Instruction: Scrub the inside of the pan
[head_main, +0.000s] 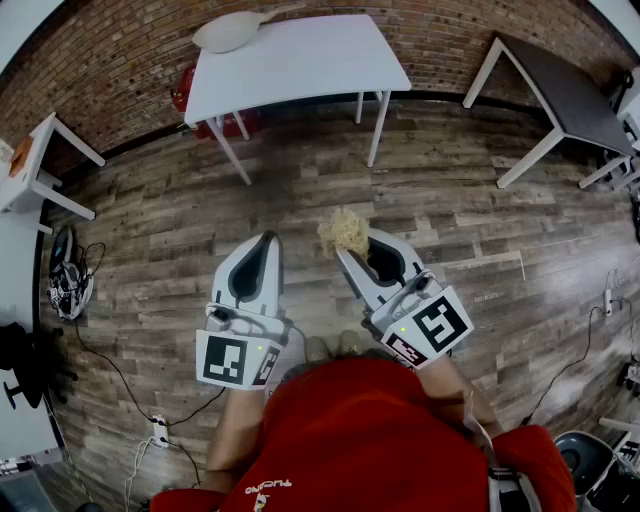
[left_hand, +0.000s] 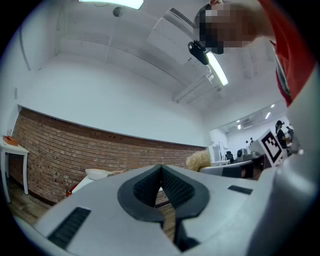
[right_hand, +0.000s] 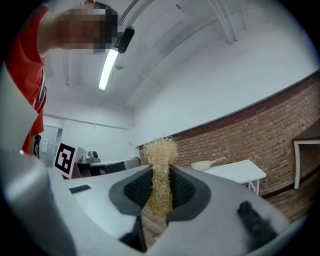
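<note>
Fabric of the person's red shirt (head_main: 370, 440) fills the bottom of the head view, and both tools are carried just ahead of it at the frame's centre, well above the wooden floor (head_main: 160, 220); we read this as a carrying pose, not a working one.

The left hand-held gripper (left_hand: 161, 171) has its dark ribbed pads brought together at the tips with nothing between them; we judge it is kept free so that it can steady the pan by its handle once scrubbing begins.

The right hand-held gripper (right_hand: 160, 176) is clamped on the scrubber (right_hand: 160, 150), a pale straw-coloured bundle of fibres; the jaws pinch its lower part, so the bushy head stands clear above the tips. That grip makes sense to us; the free tuft is the part meant to rub the metal, and a pinch low on the bundle leaves it room to flex.

Farther off, at the upper middle of the head view, stands a white counter (head_main: 310, 55) against the brick wall (head_main: 120, 60); the pan (head_main: 228, 30), pale with a wooden-looking handle, lies at its left end, well apart from both tools. We cannot tell from here how its inside looks.

No scrubbing is under way, in our judgement; next the tools must be brought to the counter, and the tuft held firmly enough not to slip.
</note>
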